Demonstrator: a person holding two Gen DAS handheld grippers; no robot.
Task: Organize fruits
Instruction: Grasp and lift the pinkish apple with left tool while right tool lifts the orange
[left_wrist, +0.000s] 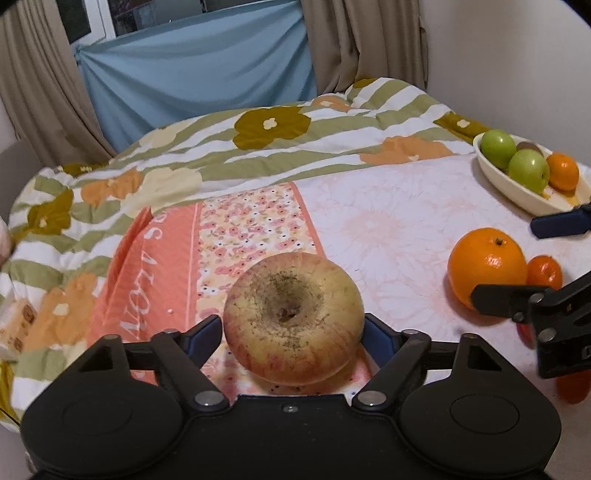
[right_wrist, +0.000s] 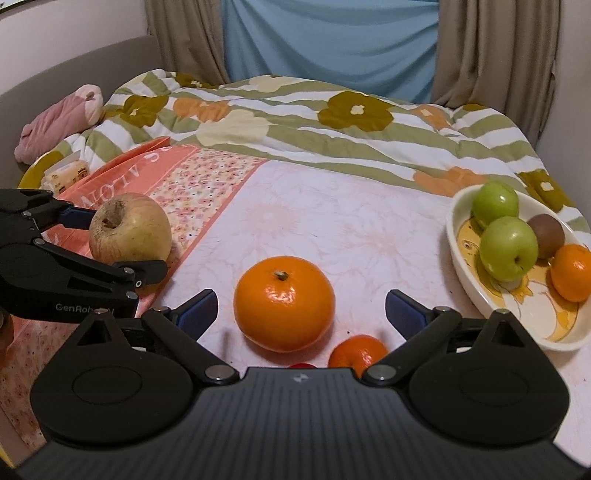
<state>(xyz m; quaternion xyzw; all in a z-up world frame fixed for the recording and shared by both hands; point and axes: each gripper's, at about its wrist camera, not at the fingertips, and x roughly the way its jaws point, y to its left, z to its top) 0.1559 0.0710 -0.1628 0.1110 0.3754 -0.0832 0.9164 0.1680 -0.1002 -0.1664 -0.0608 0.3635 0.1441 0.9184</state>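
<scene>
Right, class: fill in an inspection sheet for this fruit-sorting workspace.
Surface: pale floral bed sheet.
Job's things: russet apple, large orange and small orange on the sheet; white dish holds two green apples, a kiwi and an orange.
Clutter: pink cloth, packet.
Grippers: left gripper flanks the russet apple, contact unclear; right gripper open around the large orange.
Cables: nothing seen.
Surroundings: flowered quilt, curtains, blue cloth.

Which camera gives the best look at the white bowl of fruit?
The right wrist view: the white bowl sits near and almost whole, with all its fruit and its yellow pattern visible. In the left wrist view it is small, far off at the edge, partly hidden.
</scene>
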